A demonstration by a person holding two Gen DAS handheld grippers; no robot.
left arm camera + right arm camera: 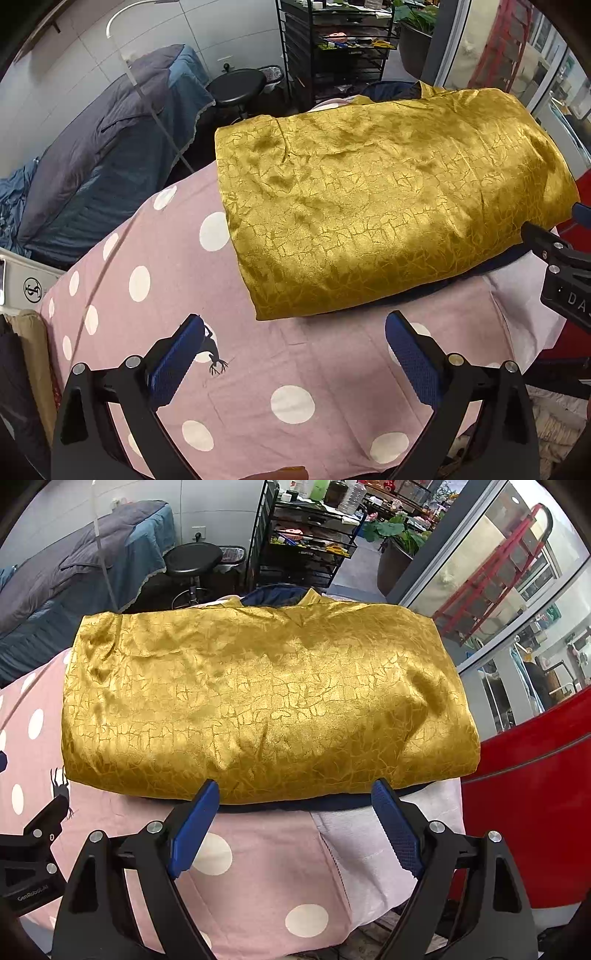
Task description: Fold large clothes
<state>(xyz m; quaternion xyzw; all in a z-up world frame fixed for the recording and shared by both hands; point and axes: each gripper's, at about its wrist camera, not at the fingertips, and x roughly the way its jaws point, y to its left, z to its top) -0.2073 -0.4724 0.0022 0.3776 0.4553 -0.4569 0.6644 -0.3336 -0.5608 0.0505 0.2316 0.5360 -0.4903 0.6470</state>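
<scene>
My left gripper [295, 350] is spread wide and empty over the bare polka-dot sheet [258, 387], near side. The gold garment [258, 701] lies folded into a compact rectangle, mid-sheet; folding appears nearly complete. My right gripper [295, 819] is wide, empty, at its near edge.

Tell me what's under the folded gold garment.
A dark navy layer peeks out beneath the gold garment, all resting on the pink polka-dot sheet. Anything further underneath is covered.
</scene>
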